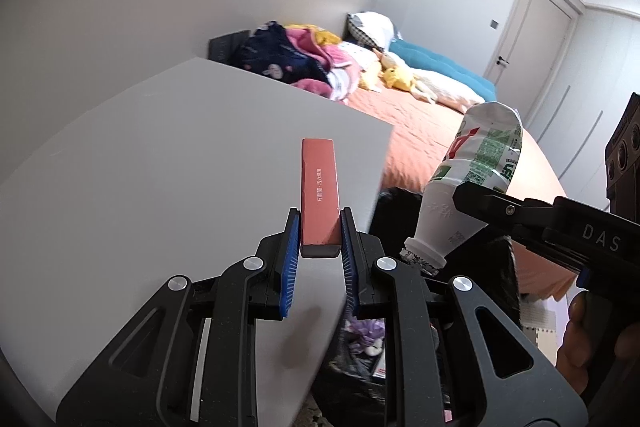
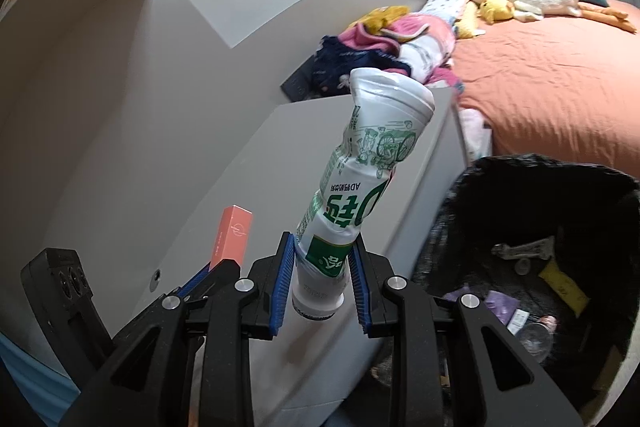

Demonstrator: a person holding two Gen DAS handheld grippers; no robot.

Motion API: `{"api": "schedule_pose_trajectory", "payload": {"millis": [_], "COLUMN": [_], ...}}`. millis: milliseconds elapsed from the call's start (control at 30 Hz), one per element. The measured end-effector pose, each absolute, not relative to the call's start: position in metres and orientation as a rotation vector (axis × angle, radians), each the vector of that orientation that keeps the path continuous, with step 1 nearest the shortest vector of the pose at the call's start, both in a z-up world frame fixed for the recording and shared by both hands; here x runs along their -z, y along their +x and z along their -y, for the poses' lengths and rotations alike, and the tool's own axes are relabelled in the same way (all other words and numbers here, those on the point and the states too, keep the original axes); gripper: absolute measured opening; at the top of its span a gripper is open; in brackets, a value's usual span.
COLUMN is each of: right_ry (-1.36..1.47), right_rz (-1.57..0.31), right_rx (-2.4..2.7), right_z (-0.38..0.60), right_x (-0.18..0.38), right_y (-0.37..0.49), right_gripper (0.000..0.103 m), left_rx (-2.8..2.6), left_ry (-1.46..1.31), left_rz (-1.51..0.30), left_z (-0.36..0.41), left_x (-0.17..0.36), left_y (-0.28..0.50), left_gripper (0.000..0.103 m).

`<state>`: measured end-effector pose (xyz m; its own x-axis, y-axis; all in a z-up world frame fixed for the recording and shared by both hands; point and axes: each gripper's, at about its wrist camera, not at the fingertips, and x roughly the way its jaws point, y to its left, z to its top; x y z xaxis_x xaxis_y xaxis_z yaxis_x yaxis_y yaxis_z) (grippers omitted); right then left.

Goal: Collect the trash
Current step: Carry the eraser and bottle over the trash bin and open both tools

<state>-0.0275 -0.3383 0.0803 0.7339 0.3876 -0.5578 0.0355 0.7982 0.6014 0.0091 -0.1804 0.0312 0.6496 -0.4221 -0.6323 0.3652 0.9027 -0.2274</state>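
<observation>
Now left tongs (image 1: 320, 243) clamp orange box (image 1: 319, 195); right tongs (image 2: 322, 267) — crushed bottle (image 2: 360, 187).

My right gripper (image 2: 320, 267) clamps a crushed white plastic drink bottle with green print (image 2: 360, 183) near its neck, cap end toward the camera. At lower left my left gripper (image 2: 212, 269) pinches a slim salmon-orange cardboard box (image 2: 232, 237). Both hang over a pale grey cabinet top (image 2: 280, 155). To the right stands a black-lined trash bin (image 2: 452, 219) holding scraps, beside an orange-sheeted bed (image 2: 552, 87).
</observation>
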Motion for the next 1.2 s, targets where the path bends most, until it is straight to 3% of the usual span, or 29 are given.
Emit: {"api": "schedule_pose_trajectory", "payload": {"millis": [733, 767, 800, 833, 867, 1200], "right_ry": [0.622, 0.623, 0.631, 0.639, 0.64, 0.648], "right_rz": [-0.728, -0.734, -0.731, -0.719, -0.712, -0.704], "right_rx": [0.053, 0.073, 0.098, 0.118, 0.135, 0.17], "right_z": [0.453, 0.457, 0.462, 0.467, 0.471, 0.484], "right_x": [-0.063, -0.062, -0.062, -0.063, -0.064, -0.061], "right_y": [-0.077, -0.076, -0.077, -0.078, -0.079, -0.085], "right_gripper": [0.033, 0.051, 0.062, 0.074, 0.076, 0.078], "left_rx": [0.678, 0.683, 0.678, 0.661, 0.634, 0.609], "left_ry": [0.068, 0.087, 0.1, 0.114, 0.125, 0.138], "left_rz": [-0.811, -0.826, -0.836, -0.84, -0.832, -0.774], "left_z": [0.296, 0.301, 0.304, 0.307, 0.309, 0.312], "left_x": [-0.013, -0.01, -0.009, -0.008, -0.008, -0.015], "left_y": [-0.017, -0.017, -0.017, -0.018, -0.018, -0.025], "left_gripper": [0.02, 0.028, 0.062, 0.084, 0.097, 0.097]}}
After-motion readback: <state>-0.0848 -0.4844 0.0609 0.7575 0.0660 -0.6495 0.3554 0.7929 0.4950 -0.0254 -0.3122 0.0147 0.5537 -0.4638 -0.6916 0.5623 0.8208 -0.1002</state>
